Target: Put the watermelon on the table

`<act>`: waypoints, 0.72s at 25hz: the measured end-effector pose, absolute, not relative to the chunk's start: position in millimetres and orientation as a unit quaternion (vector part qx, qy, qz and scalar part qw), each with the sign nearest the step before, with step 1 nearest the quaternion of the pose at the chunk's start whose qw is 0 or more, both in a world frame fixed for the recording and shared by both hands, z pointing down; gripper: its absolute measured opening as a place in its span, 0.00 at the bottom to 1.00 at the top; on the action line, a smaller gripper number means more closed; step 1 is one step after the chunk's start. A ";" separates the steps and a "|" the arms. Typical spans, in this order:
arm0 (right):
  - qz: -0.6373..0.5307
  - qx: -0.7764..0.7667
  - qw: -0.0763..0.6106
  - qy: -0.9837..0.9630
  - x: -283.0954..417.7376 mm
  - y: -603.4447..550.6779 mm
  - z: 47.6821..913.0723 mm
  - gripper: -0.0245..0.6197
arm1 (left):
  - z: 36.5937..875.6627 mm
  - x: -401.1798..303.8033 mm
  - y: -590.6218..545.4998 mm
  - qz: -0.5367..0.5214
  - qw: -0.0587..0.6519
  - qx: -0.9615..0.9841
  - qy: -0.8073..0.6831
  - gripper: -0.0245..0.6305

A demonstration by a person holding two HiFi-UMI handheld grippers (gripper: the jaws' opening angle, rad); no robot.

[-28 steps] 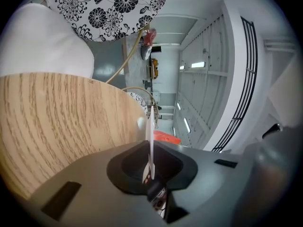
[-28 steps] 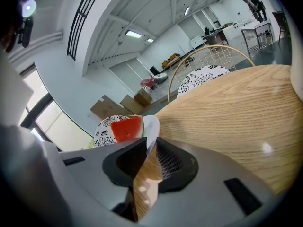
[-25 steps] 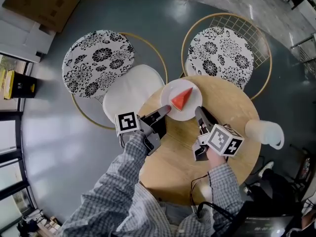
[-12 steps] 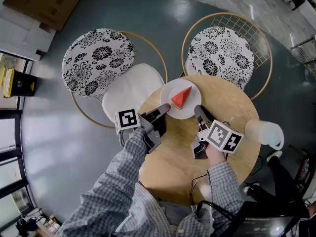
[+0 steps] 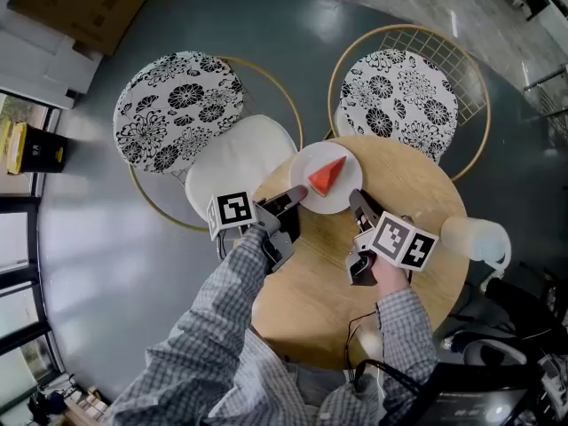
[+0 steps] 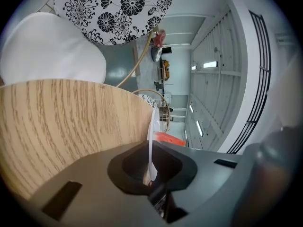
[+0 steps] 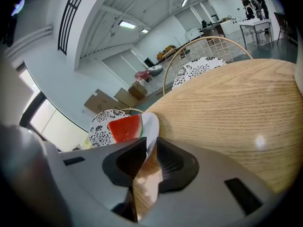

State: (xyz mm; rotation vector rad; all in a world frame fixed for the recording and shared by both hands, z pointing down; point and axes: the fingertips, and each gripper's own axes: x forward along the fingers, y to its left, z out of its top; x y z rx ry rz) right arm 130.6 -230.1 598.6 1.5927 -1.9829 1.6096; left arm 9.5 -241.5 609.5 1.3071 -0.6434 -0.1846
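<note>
A red watermelon wedge (image 5: 327, 177) lies on a white plate (image 5: 312, 162) at the far side of the round wooden table (image 5: 399, 176). My left gripper (image 5: 300, 193) is at the plate's near left rim. In the left gripper view the rim (image 6: 152, 126) runs edge-on between the jaws, which are closing and press on it; the wedge (image 6: 165, 138) shows just beyond. My right gripper (image 5: 356, 197) meets the plate's near right rim. In the right gripper view its jaws are nearly together, with the rim (image 7: 151, 123) between their tips and the wedge (image 7: 125, 128) behind.
A white jug (image 5: 475, 238) stands at the table's right edge. Two chairs with black-and-white floral cushions (image 5: 177, 109) (image 5: 399, 91) stand behind the table. A plain white cushion (image 5: 238, 162) sits close to the table's left side. Cardboard boxes (image 5: 80, 3) lie at the top left.
</note>
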 end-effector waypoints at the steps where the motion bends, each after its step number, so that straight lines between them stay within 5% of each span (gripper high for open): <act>1: 0.535 0.525 0.066 -0.659 129.6 -229.9 598.4 0.15 | 609.6 9.4 -241.5 -0.084 0.743 0.595 -0.295 0.07; 10: 0.502 0.490 0.114 -0.703 118.7 -215.8 593.5 0.15 | 610.4 8.2 -242.2 -0.076 0.742 0.595 -0.300 0.07; 18: 0.222 0.417 0.346 -0.811 78.4 -189.5 581.4 0.15 | 610.6 9.1 -242.0 -0.075 0.742 0.595 -0.298 0.07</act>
